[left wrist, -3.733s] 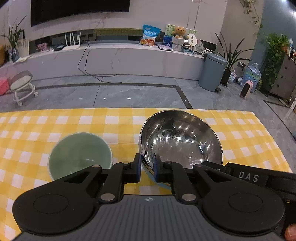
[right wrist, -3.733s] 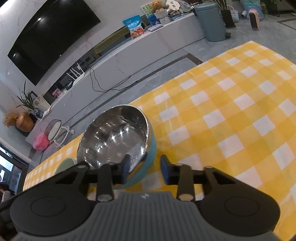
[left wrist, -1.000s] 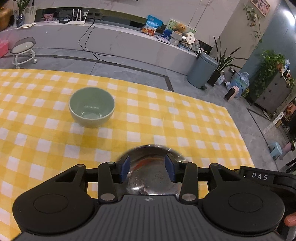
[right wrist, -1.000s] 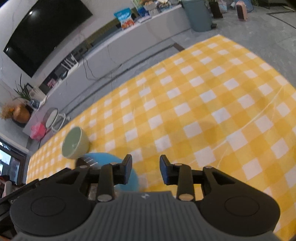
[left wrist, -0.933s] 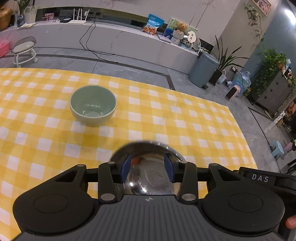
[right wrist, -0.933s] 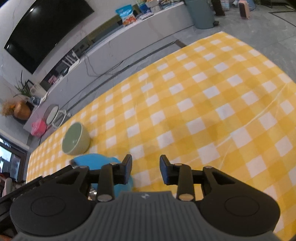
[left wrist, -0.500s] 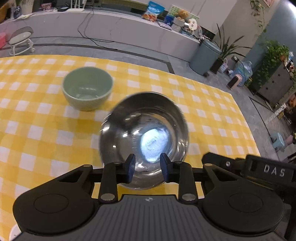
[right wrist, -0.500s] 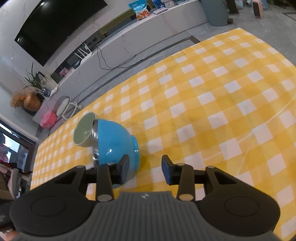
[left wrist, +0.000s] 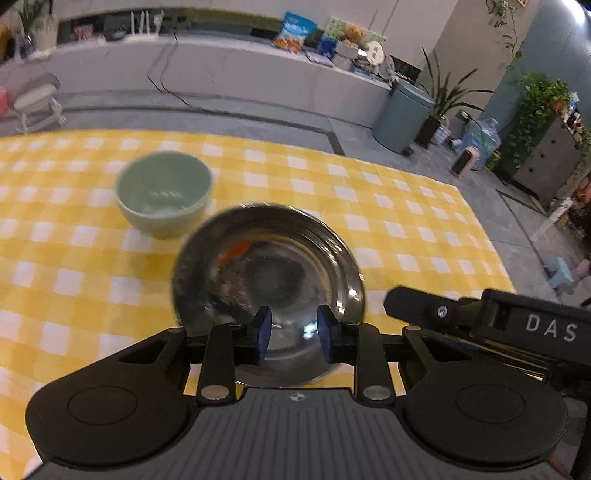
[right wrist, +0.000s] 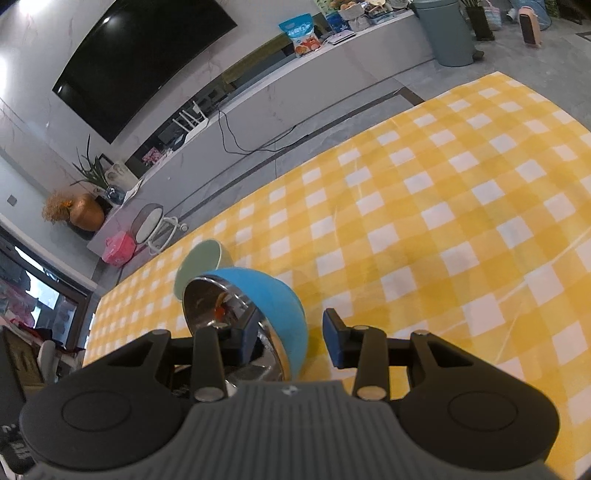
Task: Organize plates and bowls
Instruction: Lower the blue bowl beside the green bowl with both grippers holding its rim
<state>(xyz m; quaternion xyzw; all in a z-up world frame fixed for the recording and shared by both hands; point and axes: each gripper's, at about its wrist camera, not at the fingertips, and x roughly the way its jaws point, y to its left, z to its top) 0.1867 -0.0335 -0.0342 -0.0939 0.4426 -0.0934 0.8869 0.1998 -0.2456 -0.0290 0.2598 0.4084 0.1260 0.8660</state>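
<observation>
Closing left gripper jaws straddle the steel bowl's near rim, which a second ago sat mostly hidden under them. Right gripper stands apart, one finger inside that rim. Green bowl at 11 o'clock on the checked cloth.

Readable in white capitals: "DAS", printed on the black body of the right gripper where it juts into the left wrist view at the right edge. Printing on the snack bag on the long counter too small to read. No other legible text.
</observation>
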